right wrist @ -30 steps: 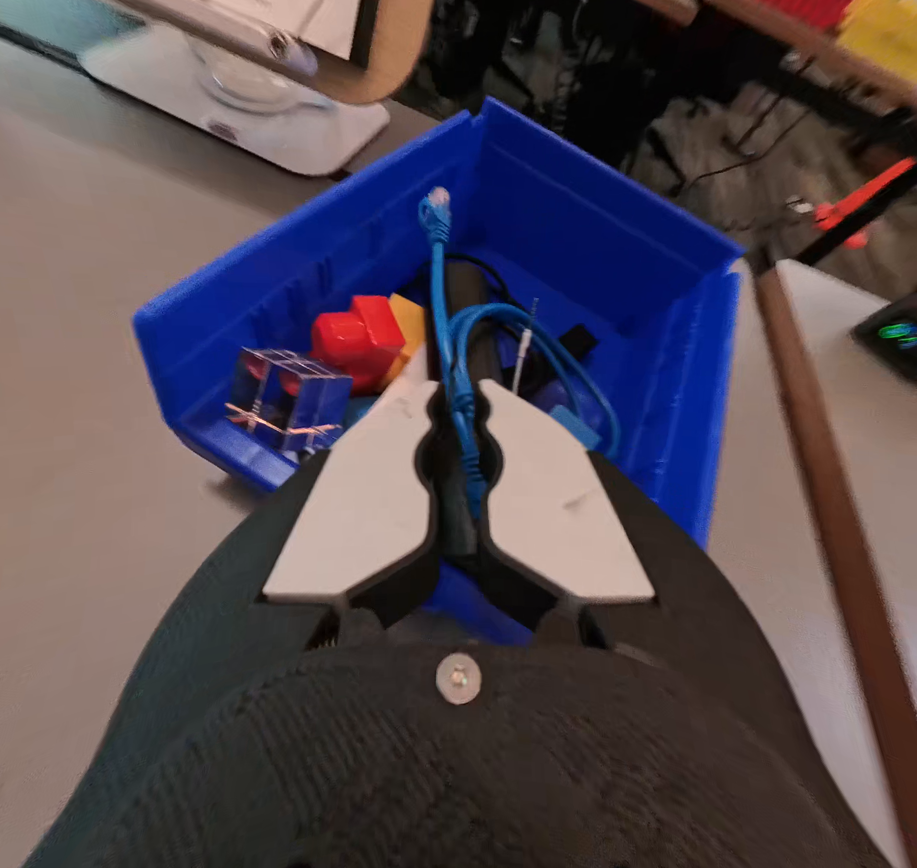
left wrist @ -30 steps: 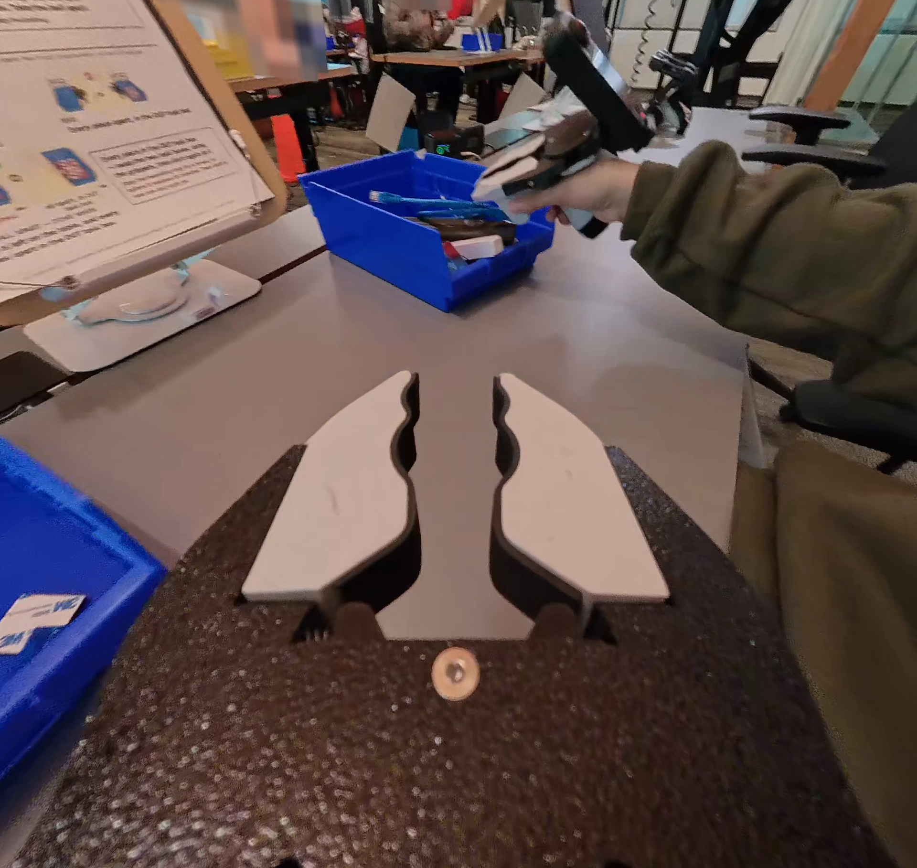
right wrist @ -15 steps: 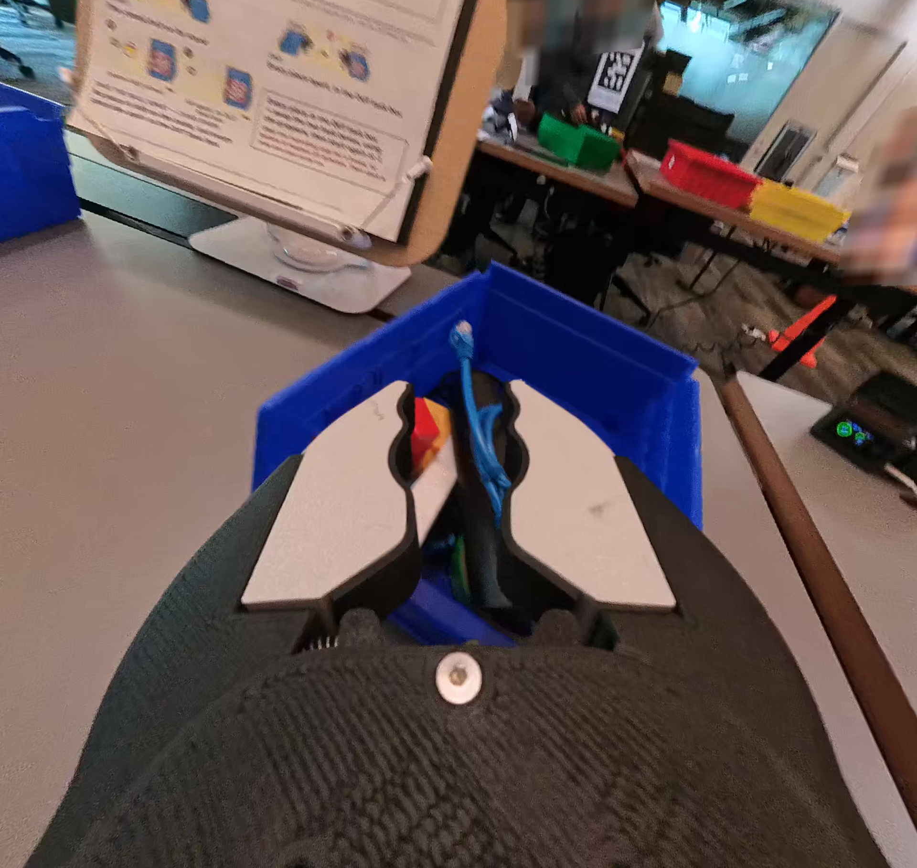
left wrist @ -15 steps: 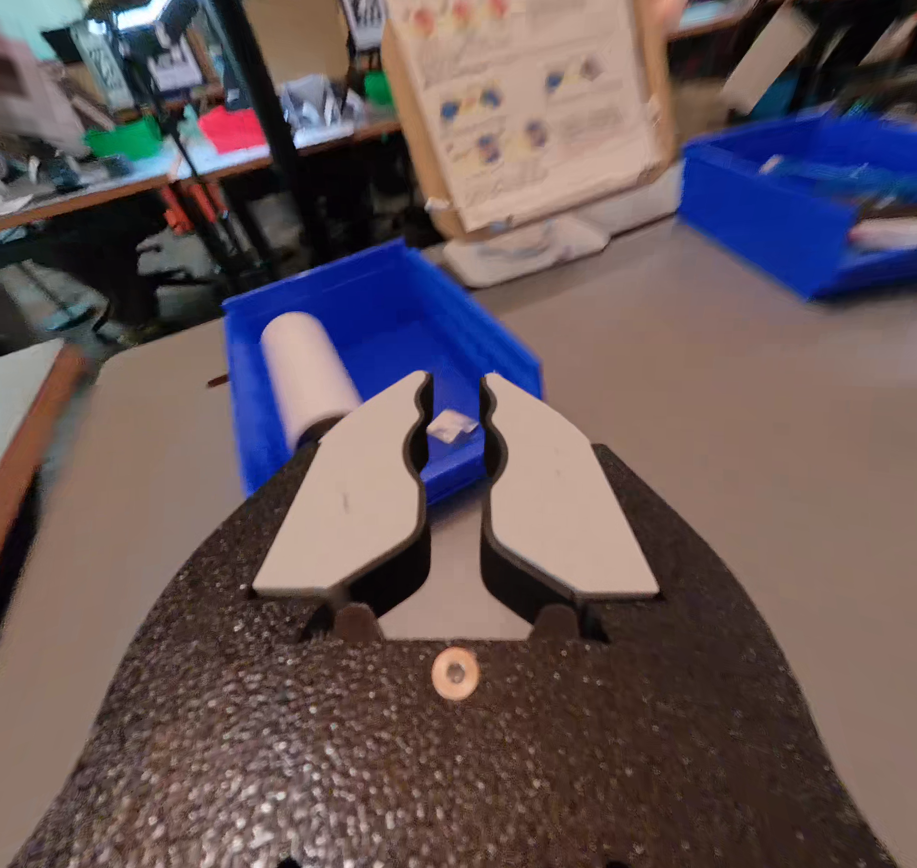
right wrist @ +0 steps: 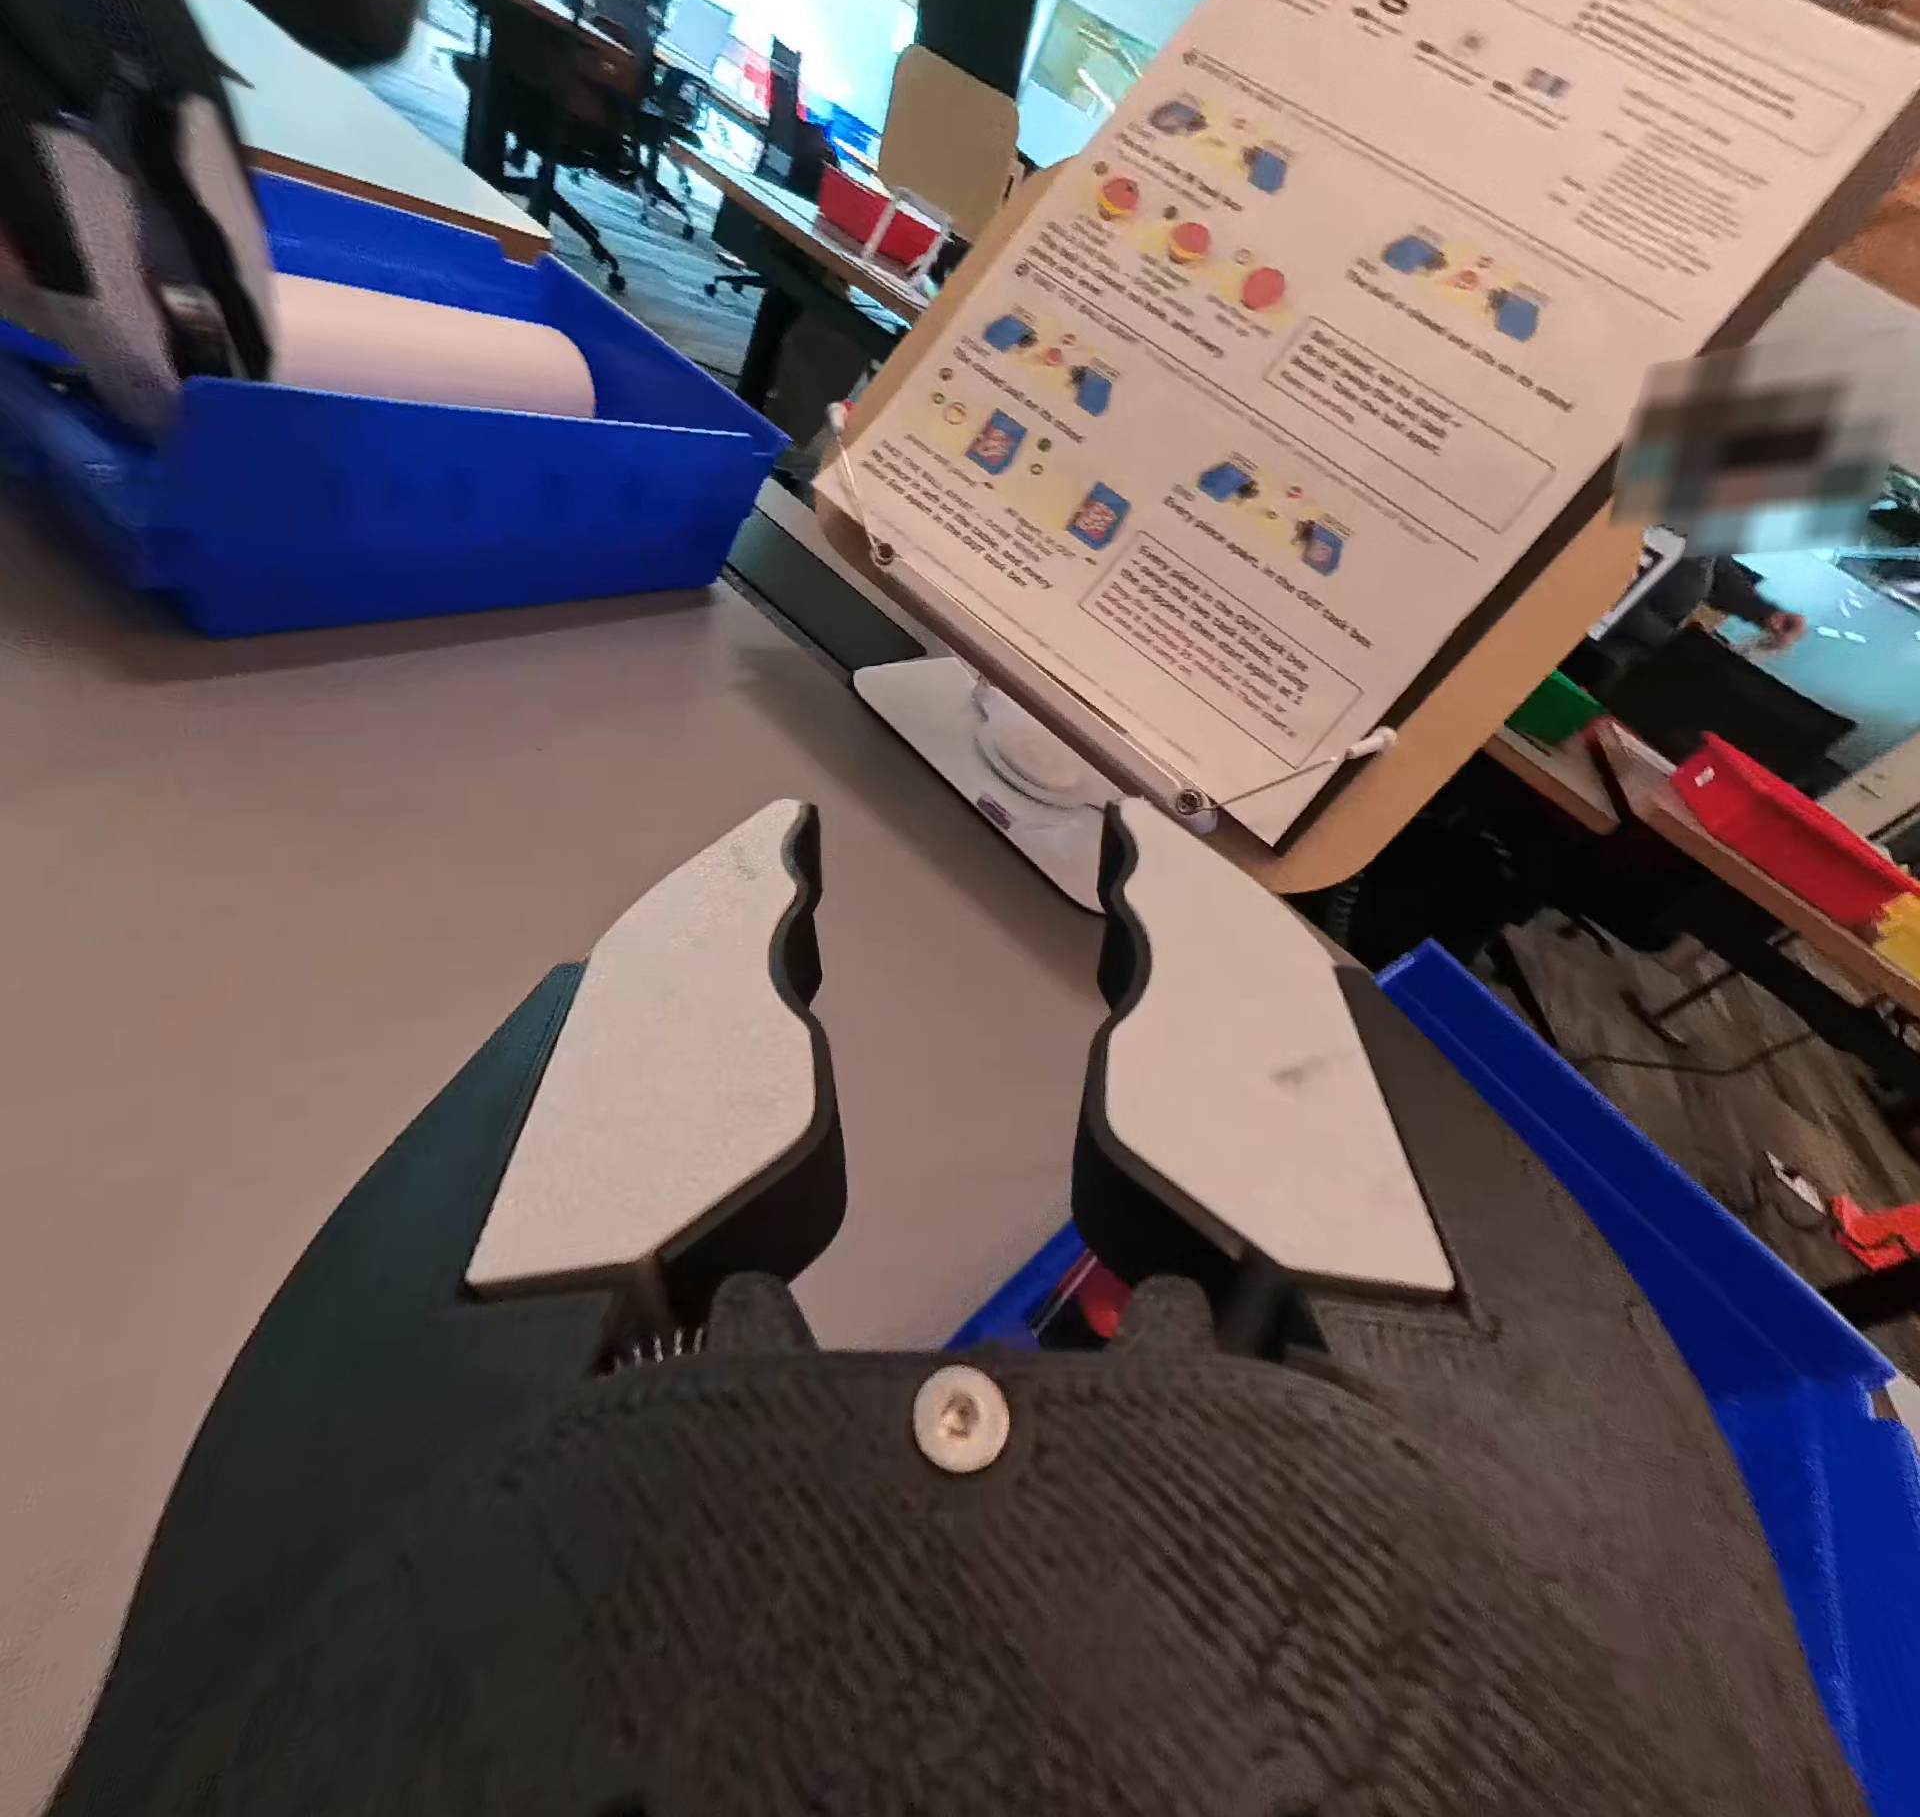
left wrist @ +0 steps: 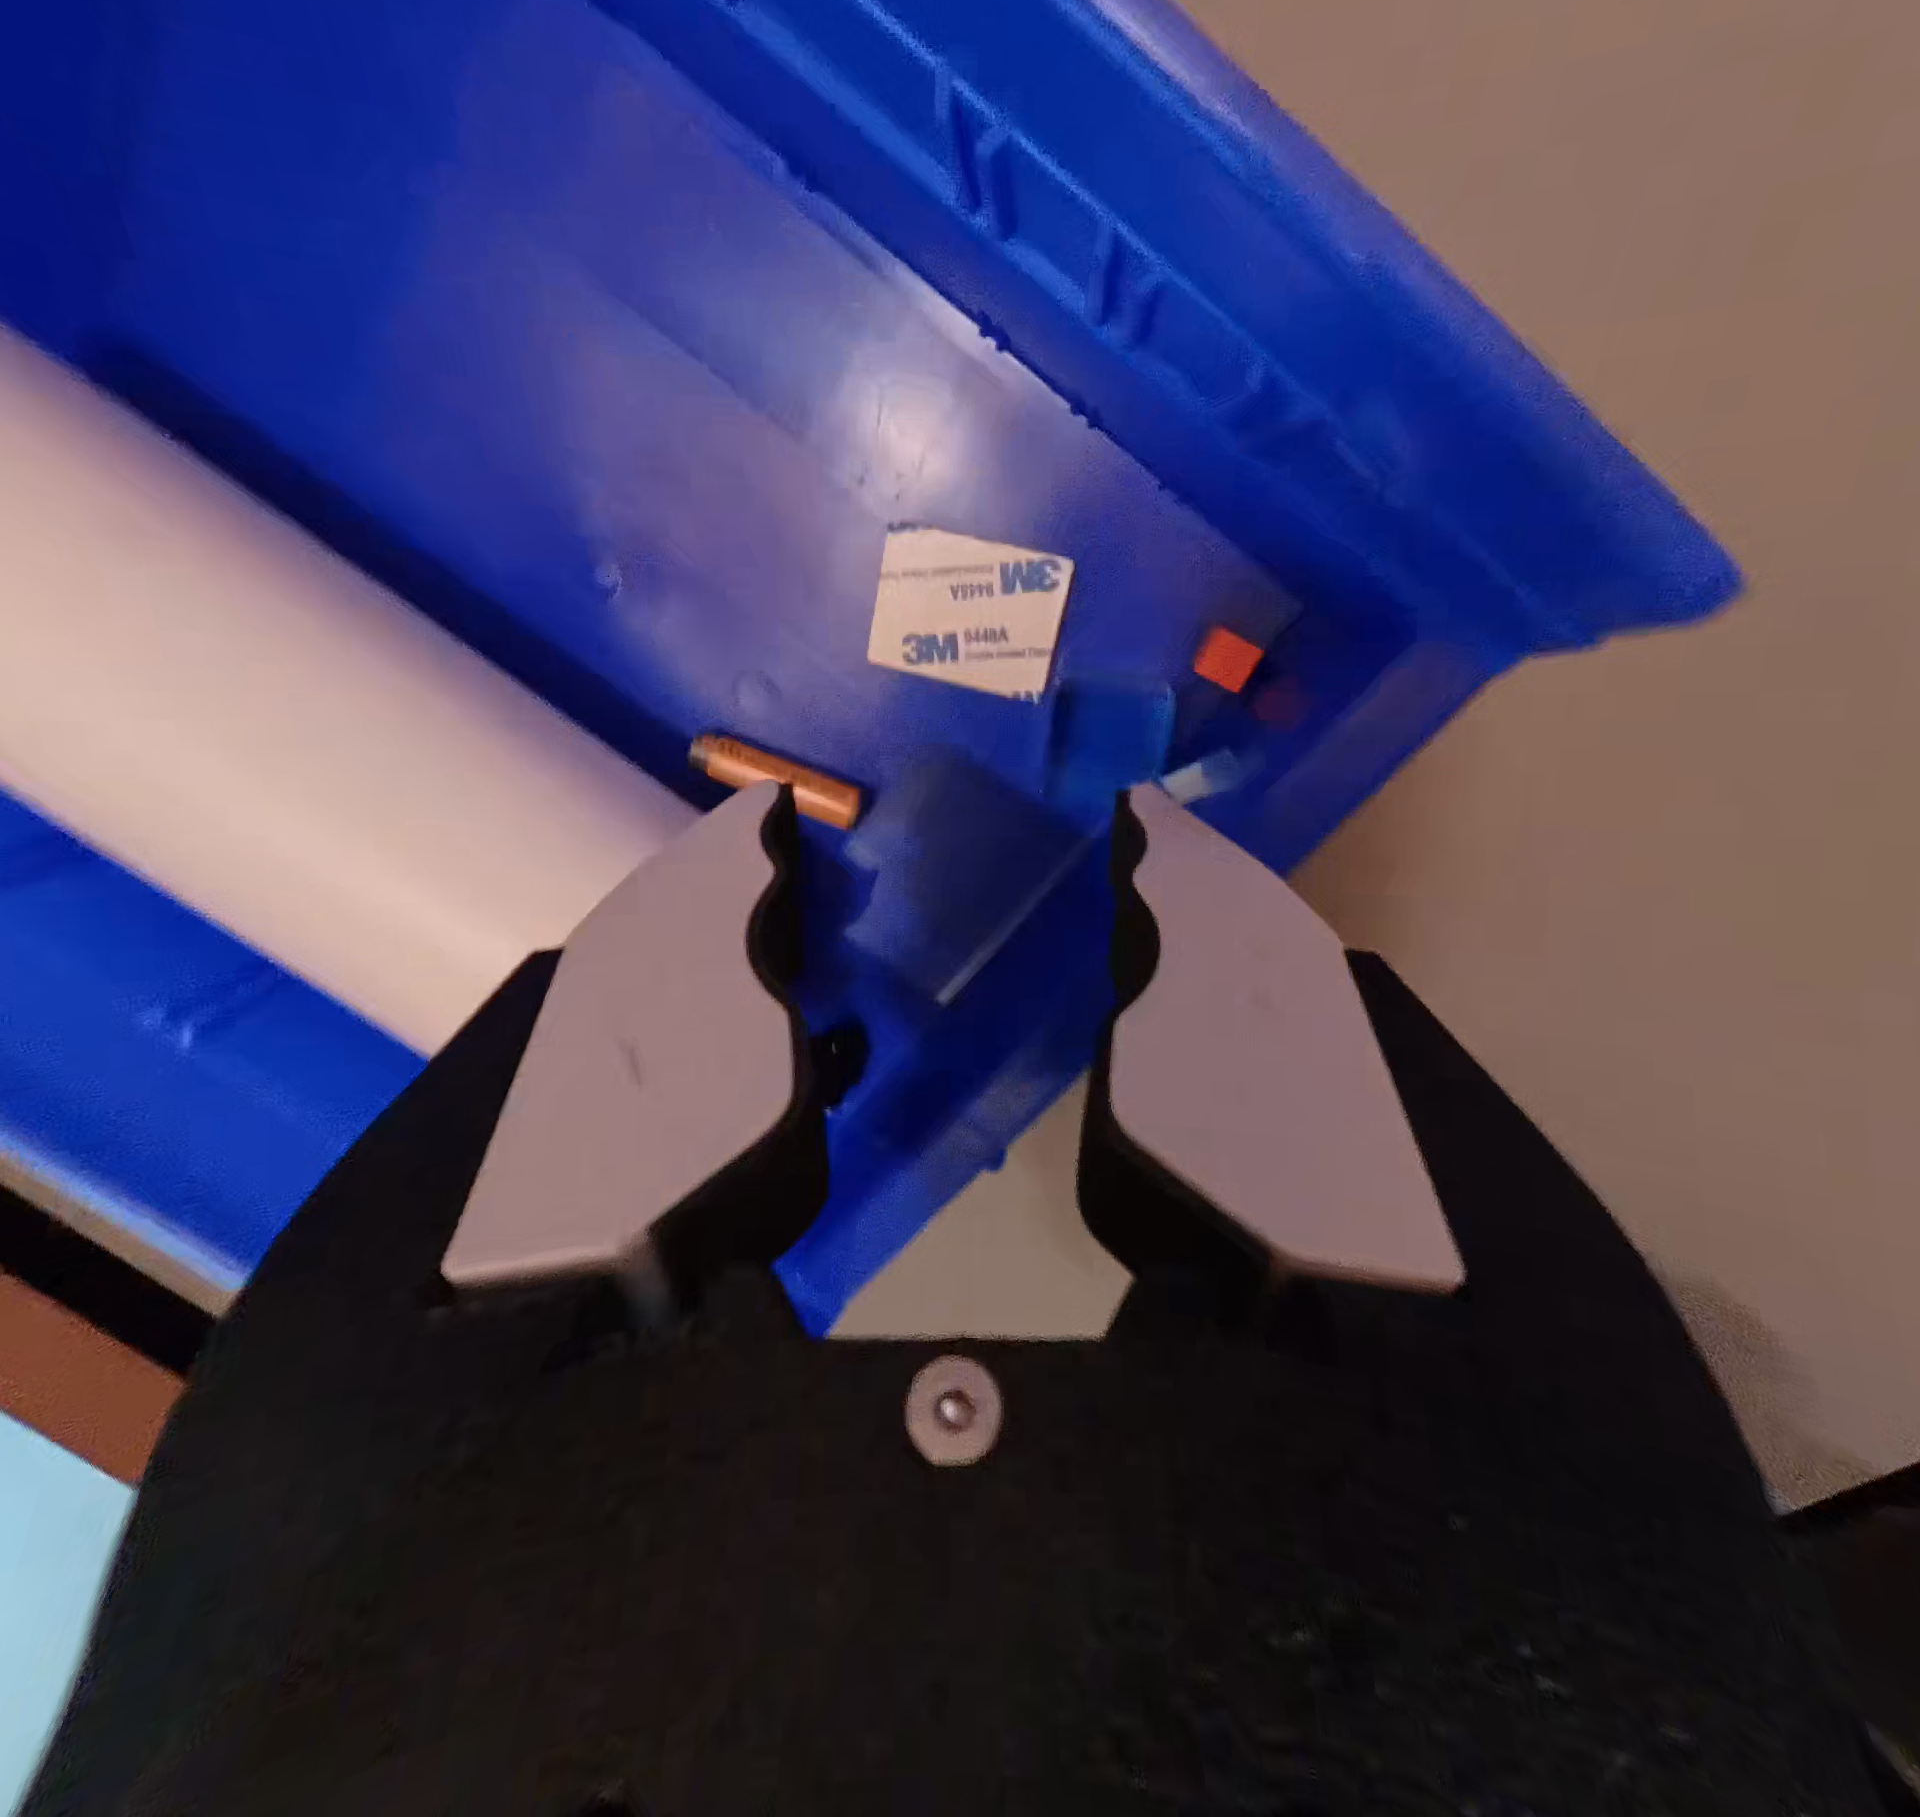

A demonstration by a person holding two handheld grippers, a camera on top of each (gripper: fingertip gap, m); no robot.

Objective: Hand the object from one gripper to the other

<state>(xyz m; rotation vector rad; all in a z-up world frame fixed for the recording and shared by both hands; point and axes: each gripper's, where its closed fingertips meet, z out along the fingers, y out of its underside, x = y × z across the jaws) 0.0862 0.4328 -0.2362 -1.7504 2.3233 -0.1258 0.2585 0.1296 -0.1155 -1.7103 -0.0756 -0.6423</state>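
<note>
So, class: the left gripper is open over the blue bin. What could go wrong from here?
1. The left gripper is open over small items crowded in the blue bin's corner: a clear block, a copper-coloured cylinder and a white sticker. It might pinch the wrong one.
2. The picture is blurred, so the aim may be off.
3. The white roll lies close beside the left finger and may get bumped.

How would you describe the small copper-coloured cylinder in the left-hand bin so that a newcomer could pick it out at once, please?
Look into the blue bin under the left gripper, where a large white roll lies along the floor. The copper-coloured cylinder lies by the roll's end, at the gripper's left fingertip. Unlike the flat white sticker and small red block nearby, it is round, metallic and orange-brown.
</note>
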